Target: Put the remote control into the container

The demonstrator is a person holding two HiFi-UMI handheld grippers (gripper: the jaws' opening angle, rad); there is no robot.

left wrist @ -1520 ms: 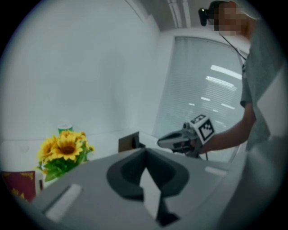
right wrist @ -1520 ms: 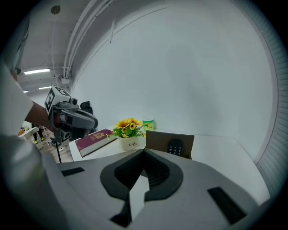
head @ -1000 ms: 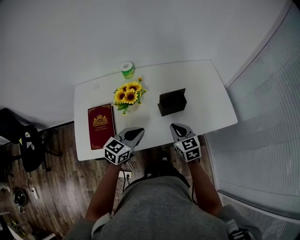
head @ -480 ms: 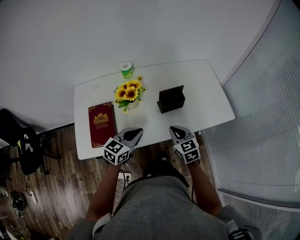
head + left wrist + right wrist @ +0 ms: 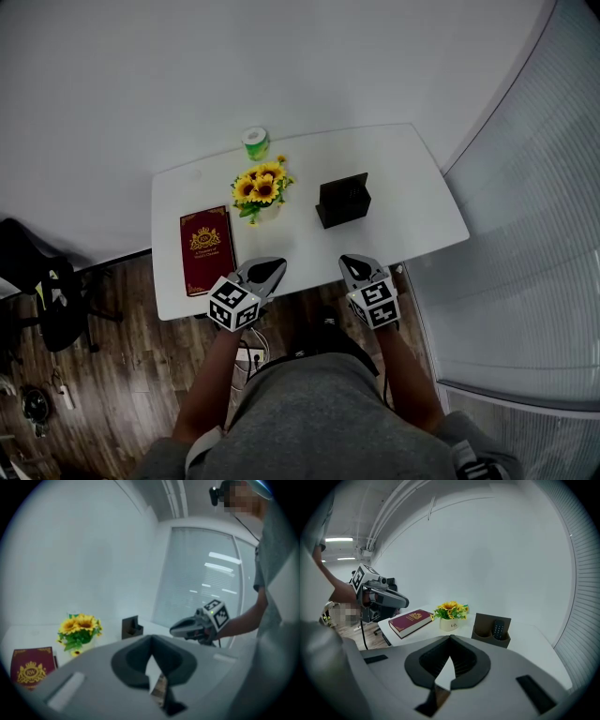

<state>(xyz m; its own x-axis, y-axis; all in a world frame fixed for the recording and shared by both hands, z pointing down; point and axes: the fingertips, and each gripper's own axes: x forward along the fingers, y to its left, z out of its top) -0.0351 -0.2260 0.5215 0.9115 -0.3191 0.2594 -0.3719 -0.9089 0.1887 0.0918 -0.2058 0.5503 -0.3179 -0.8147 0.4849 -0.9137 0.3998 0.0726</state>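
1. Almost nothing has moved in the last second: both grippers hang at the same spots over the near edge of the bench (image 5: 412, 197), and only the head view has drifted slightly.
2. Nearest, the left gripper (image 5: 277, 265) has its jaws together with nothing between them. It points toward the middle of the bench.
3. The right gripper (image 5: 350, 262) is level with it and well apart from it. Its jaws are likewise pressed together and empty.
4. Just beyond the left gripper, a dark red book (image 5: 206, 249) with gold print lies flat near the bench's left end.
5. Beyond the right gripper stands the dark container (image 5: 343, 201), upright with a taller back wall.
6. The remote control (image 5: 498, 629) is already inside it. In the right gripper view it stands on end in the right-hand pocket, leaning on the back wall.
7. Left of the container sits a white pot of sunflowers (image 5: 260, 187).
8. Farthest back, at the rear edge, stands a small green-and-white roll (image 5: 255, 141).
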